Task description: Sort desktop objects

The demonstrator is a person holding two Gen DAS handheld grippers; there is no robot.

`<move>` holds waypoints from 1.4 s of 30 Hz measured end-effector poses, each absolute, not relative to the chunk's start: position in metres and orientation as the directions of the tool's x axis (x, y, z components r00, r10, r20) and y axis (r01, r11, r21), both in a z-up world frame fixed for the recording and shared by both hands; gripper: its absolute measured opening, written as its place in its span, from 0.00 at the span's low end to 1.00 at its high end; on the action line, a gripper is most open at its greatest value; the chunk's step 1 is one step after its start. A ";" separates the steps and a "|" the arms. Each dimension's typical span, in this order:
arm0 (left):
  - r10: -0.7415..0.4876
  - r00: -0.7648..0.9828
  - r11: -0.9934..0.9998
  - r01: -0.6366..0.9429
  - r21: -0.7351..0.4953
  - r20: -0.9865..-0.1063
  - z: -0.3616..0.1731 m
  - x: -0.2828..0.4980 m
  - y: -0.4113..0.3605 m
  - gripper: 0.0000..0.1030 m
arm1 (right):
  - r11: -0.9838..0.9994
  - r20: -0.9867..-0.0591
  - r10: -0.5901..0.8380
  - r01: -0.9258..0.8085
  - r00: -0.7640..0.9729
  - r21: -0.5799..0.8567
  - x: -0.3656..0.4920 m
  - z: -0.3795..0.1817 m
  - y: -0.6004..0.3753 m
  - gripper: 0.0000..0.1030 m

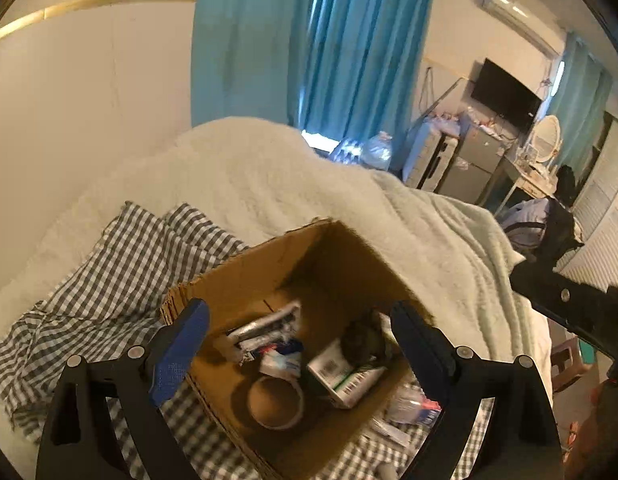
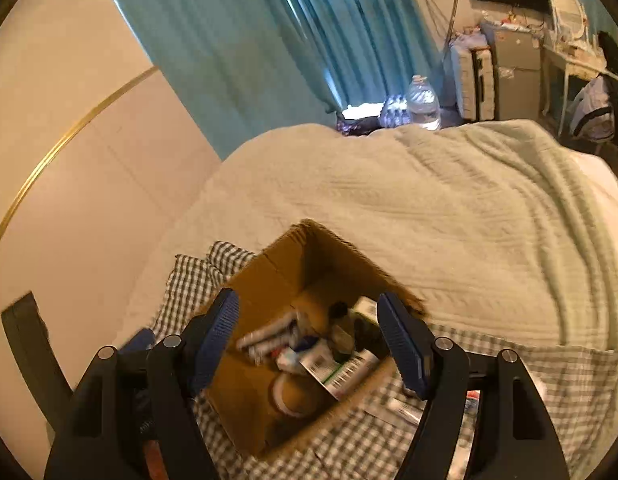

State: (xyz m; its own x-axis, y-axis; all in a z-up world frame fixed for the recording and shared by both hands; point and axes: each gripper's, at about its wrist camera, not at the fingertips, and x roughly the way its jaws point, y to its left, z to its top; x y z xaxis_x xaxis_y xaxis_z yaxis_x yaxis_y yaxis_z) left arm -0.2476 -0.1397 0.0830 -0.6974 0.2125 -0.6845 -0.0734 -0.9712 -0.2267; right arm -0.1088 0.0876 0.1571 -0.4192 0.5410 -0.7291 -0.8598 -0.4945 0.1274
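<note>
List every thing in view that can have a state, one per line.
Cardboard box: open-topped, upright, partly filled.
Tape roll: lying flat in the box.
Barcoded carton: tilted in the box.
Left gripper: open, empty, above the box.
Right gripper: open, empty.
Curtain: drawn.

Open-topped cardboard box [image 1: 245, 276] gives clear access from above; its walls block the sides.

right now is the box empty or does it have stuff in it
Not empty: the box holds a tape roll, tubes and small cartons.
</note>
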 end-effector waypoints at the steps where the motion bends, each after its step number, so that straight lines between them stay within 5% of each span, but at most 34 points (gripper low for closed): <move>1: 0.223 -0.699 -0.969 -0.086 -0.230 -0.680 0.088 -0.240 -0.136 0.92 | -0.494 -0.726 0.551 -0.862 -0.411 0.113 -0.101 0.162 0.081 0.69; 11: 0.230 -0.682 -0.972 -0.130 -0.194 -0.695 0.084 -0.161 -0.079 0.99 | -0.392 -0.755 0.596 -0.920 -0.274 0.024 0.022 0.153 0.018 0.69; 21: 0.225 -0.533 -0.974 -0.117 -0.193 -0.815 -0.071 -0.083 -0.022 0.99 | -0.263 -0.865 0.483 -0.965 -0.136 0.005 0.135 0.018 -0.027 0.69; 30: 0.227 -0.385 -0.974 -0.100 -0.204 -0.894 -0.168 -0.049 0.005 0.92 | -0.279 -0.938 0.333 -0.960 -0.099 0.002 0.142 -0.096 -0.067 0.69; 33: 0.229 -0.404 -0.973 -0.112 -0.201 -0.885 -0.166 -0.052 0.007 0.92 | -0.284 -0.950 0.297 -0.959 -0.095 0.007 0.138 -0.117 -0.066 0.56; 35: 0.261 -0.410 -0.965 -0.124 -0.230 -0.874 -0.162 -0.054 0.009 0.92 | -0.293 -0.958 0.274 -0.956 -0.088 0.004 0.134 -0.124 -0.063 0.35; 38: 0.274 -0.418 -0.961 -0.152 -0.231 -0.866 -0.160 -0.057 0.019 0.89 | -0.299 -0.955 0.290 -0.954 -0.069 -0.022 0.134 -0.122 -0.062 0.20; 41: 0.274 -0.393 -0.957 -0.199 -0.209 -0.878 -0.164 -0.060 0.033 0.69 | -0.274 -0.940 0.331 -0.962 -0.077 -0.018 0.141 -0.106 -0.061 0.16; 42: 0.266 -0.371 -0.957 -0.213 -0.197 -0.890 -0.168 -0.061 0.039 0.55 | -0.269 -0.931 0.359 -0.963 -0.067 -0.034 0.143 -0.097 -0.061 0.16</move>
State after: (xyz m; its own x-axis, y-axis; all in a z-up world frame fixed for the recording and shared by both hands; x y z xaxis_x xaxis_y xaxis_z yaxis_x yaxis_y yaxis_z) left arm -0.0611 0.0391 -0.1681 -0.3708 0.2659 -0.8898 -0.2126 -0.9570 -0.1974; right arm 0.1429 -0.0609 -0.0967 -0.0673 0.3589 -0.9309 -0.9625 -0.2690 -0.0341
